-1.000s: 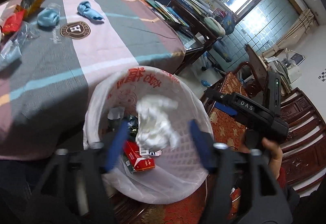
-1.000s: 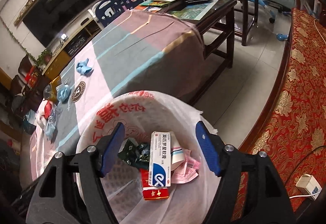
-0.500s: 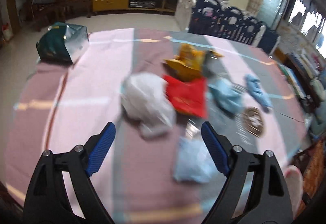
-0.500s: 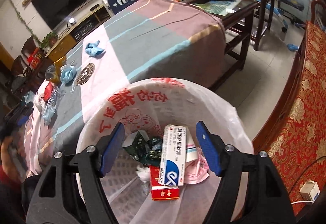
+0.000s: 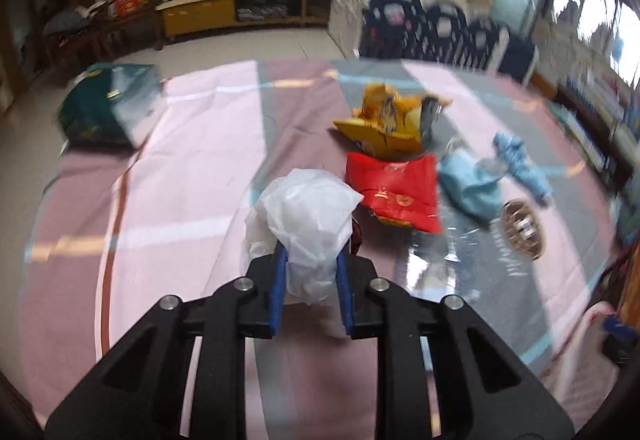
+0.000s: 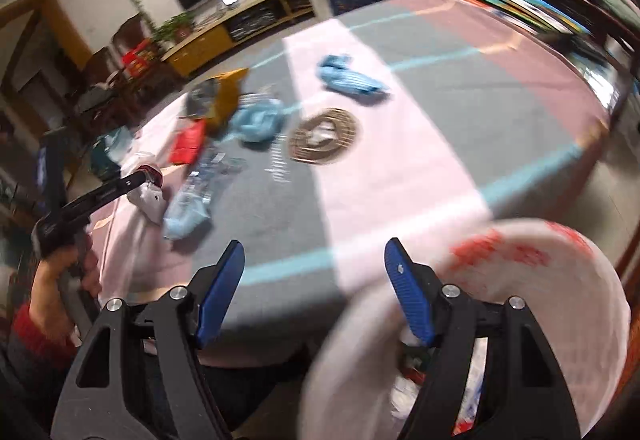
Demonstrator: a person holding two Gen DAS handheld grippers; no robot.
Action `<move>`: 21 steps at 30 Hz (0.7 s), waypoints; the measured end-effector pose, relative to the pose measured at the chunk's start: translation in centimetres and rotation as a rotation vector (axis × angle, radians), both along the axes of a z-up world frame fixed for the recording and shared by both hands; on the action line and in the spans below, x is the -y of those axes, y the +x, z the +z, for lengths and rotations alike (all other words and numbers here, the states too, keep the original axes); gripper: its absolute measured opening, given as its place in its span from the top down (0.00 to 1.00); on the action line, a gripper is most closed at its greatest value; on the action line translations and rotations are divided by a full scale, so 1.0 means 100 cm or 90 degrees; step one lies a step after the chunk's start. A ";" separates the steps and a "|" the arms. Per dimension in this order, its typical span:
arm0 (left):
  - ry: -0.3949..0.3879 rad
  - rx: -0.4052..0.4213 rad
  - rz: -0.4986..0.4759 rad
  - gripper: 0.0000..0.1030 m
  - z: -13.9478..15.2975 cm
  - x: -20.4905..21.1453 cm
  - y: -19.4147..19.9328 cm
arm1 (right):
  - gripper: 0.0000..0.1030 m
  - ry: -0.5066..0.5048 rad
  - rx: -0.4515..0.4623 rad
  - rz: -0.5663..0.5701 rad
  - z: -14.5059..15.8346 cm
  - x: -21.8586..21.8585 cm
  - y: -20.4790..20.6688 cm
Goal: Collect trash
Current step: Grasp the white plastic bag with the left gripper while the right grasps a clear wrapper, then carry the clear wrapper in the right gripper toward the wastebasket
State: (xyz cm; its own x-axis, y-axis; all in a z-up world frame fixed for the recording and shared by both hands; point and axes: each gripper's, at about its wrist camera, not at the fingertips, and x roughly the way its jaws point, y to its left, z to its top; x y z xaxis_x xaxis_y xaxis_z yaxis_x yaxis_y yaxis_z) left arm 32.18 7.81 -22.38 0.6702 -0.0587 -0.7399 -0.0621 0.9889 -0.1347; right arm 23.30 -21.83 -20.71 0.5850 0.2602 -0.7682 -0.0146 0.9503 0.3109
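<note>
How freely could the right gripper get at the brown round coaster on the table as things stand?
Probably freely. The right gripper stands open and empty, and only bare tablecloth lies between it and the coaster. The lined bin sits off to one side.

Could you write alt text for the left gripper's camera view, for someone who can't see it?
The left gripper is closing on a crumpled white plastic bag on a striped tablecloth. Beyond lie a red packet, a yellow wrapper and blue wads.

Striped tablecloth [image 5: 192,176] strewn with wrappers [image 5: 394,186]
</note>
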 end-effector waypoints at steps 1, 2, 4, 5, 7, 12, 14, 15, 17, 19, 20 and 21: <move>-0.032 0.018 0.018 0.78 0.005 -0.005 -0.018 | 0.31 -0.004 0.004 0.014 0.000 -0.013 0.008; -0.060 0.035 0.036 0.78 0.010 -0.009 -0.036 | 0.31 -0.005 0.006 0.030 -0.001 -0.027 0.017; -0.119 0.064 0.079 0.78 0.017 -0.017 -0.069 | 0.31 -0.005 0.000 0.066 -0.007 -0.060 0.039; -0.141 0.086 0.107 0.78 0.020 -0.021 -0.088 | 0.31 -0.009 -0.006 0.080 -0.010 -0.075 0.048; -0.168 0.093 0.133 0.78 0.019 -0.023 -0.105 | 0.31 -0.016 -0.010 0.111 -0.017 -0.105 0.067; -0.174 0.096 0.092 0.78 0.020 -0.011 -0.123 | 0.31 -0.097 -0.033 0.144 -0.040 -0.158 0.094; -0.170 0.084 0.091 0.78 0.017 -0.009 -0.124 | 0.42 -0.109 -0.044 0.135 -0.048 -0.162 0.095; -0.167 0.078 0.092 0.78 0.015 -0.009 -0.123 | 0.55 -0.105 -0.045 0.138 -0.049 -0.162 0.092; -0.161 0.066 0.098 0.78 0.013 -0.009 -0.121 | 0.60 -0.108 -0.044 0.142 -0.049 -0.161 0.085; -0.152 0.059 0.101 0.78 0.010 -0.008 -0.121 | 0.64 -0.118 -0.033 0.152 -0.045 -0.159 0.073; -0.149 0.057 0.101 0.78 0.010 -0.007 -0.121 | 0.64 -0.124 -0.029 0.155 -0.043 -0.156 0.067; -0.145 0.054 0.102 0.78 0.009 -0.006 -0.121 | 0.65 -0.126 -0.026 0.154 -0.041 -0.153 0.062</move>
